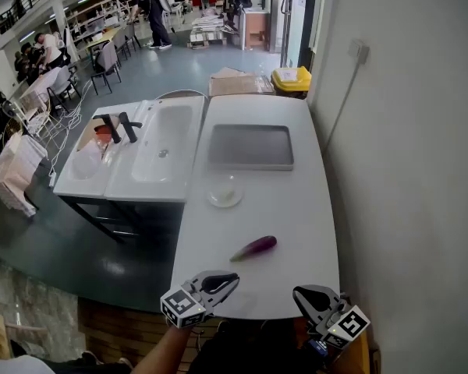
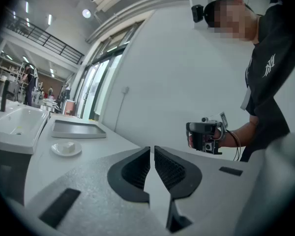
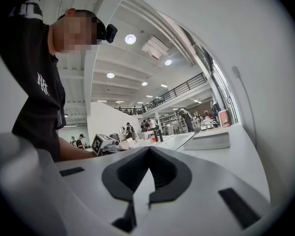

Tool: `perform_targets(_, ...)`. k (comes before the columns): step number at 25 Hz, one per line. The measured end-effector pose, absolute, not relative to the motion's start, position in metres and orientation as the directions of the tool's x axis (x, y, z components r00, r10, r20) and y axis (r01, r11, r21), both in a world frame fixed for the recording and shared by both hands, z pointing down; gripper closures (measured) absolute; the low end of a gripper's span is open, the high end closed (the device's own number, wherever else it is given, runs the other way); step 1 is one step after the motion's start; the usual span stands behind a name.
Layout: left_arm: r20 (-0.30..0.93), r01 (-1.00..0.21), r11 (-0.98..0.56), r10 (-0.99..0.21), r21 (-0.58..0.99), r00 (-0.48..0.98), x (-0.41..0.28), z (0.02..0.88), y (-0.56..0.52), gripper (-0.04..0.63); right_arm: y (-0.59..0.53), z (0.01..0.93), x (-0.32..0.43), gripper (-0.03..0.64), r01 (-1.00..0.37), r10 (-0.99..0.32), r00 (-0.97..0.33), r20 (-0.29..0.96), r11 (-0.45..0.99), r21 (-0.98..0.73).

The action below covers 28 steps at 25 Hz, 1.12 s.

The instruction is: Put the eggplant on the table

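A purple eggplant [image 1: 256, 248] lies on the white table [image 1: 296, 201], in the near half and free of both grippers. My left gripper [image 1: 232, 280] hovers at the table's front edge, just near-left of the eggplant. Its jaws are shut with nothing between them [image 2: 152, 149]. My right gripper [image 1: 299, 293] is held at the front edge to the near-right of the eggplant, shut and empty as well [image 3: 148, 149]. The two grippers point toward each other: the right gripper [image 2: 205, 135] shows in the left gripper view, and the left gripper's marker cube [image 3: 102, 142] in the right gripper view. Neither gripper view shows the eggplant.
A small white plate [image 1: 225, 194] sits mid-table, and a grey tray [image 1: 251, 146] lies at the far end. A white sink [image 1: 160, 150] with a black tap adjoins the table on the left. A wall runs along the right. People move about the far hall.
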State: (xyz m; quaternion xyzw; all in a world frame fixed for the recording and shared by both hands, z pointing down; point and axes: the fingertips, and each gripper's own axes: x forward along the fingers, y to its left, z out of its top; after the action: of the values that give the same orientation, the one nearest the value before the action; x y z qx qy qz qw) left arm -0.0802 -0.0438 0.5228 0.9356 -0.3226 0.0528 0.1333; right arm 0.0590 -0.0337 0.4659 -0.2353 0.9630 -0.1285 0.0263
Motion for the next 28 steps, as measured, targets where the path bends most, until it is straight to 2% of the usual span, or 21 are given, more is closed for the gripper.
perform_targets(6,0.242,-0.646,-0.746,-0.604,0.162,0.759,-0.081,0.530,-0.085,0.572,-0.049,0.468,0.069,0.615,-0.466,-0.481,-0.877,0.007,0.845,-0.262)
perform_targets(9,0.371,-0.671,-0.737,-0.603,0.080,0.707,-0.078,0.556,-0.116,0.567,-0.057,0.470,0.077,0.614,-0.481,-0.502,-0.865,-0.006,0.831,-0.281)
perform_targets(10,0.438,-0.671,-0.739,-0.586,0.057,0.682,-0.075,0.573,-0.129,0.530,-0.057,0.473,0.078,0.614,-0.481,-0.501,-0.865,-0.001,0.831,-0.280)
perform_targets(11,0.506,-0.666,-0.745,-0.559,0.042,0.657,-0.071,0.592,-0.142,0.436,-0.057,0.476,0.078,0.614,-0.480,-0.498,-0.867,0.004,0.833,-0.275)
perform_targets(12,0.566,-0.654,-0.755,-0.525,0.035,0.636,-0.065,0.612,-0.155,0.385,-0.057,0.478,0.078,0.614,-0.479,-0.494,-0.869,0.012,0.836,-0.268)
perform_targets(16,0.750,-0.562,-0.827,-0.377,-0.009,0.543,-0.040,0.681,-0.178,0.377,-0.058,0.485,0.082,0.614,-0.498,-0.506,-0.861,0.043,0.825,-0.267)
perform_targets(18,0.800,-0.538,-0.841,-0.366,-0.065,0.476,-0.037,0.698,-0.179,0.379,-0.058,0.486,0.088,0.614,-0.509,-0.518,-0.854,0.047,0.814,-0.279)
perform_targets(19,0.805,-0.543,-0.836,-0.374,-0.078,0.461,-0.036,0.699,-0.179,0.405,-0.058,0.485,0.092,0.614,-0.515,-0.524,-0.851,0.049,0.810,-0.282)
perform_targets(21,0.771,-0.572,-0.817,-0.406,-0.067,0.490,-0.035,0.683,-0.175,0.414,-0.060,0.485,0.100,0.614,-0.536,-0.546,-0.836,0.051,0.796,-0.280)
perform_targets(23,0.676,-0.607,-0.794,-0.460,-0.025,0.575,-0.036,0.646,-0.162,0.416,-0.069,0.485,0.111,0.614,-0.569,-0.580,-0.813,0.047,0.775,-0.277)
perform_targets(26,0.441,-0.627,-0.767,-0.521,0.134,0.731,-0.044,0.574,-0.122,0.416,-0.088,0.478,0.124,0.614,-0.586,-0.605,-0.796,0.012,0.767,-0.261)
perform_targets(28,0.245,-0.590,-0.756,-0.538,0.282,0.807,-0.045,0.523,-0.087,0.416,-0.090,0.466,0.126,0.614,-0.565,-0.585,-0.811,-0.011,0.788,-0.244)
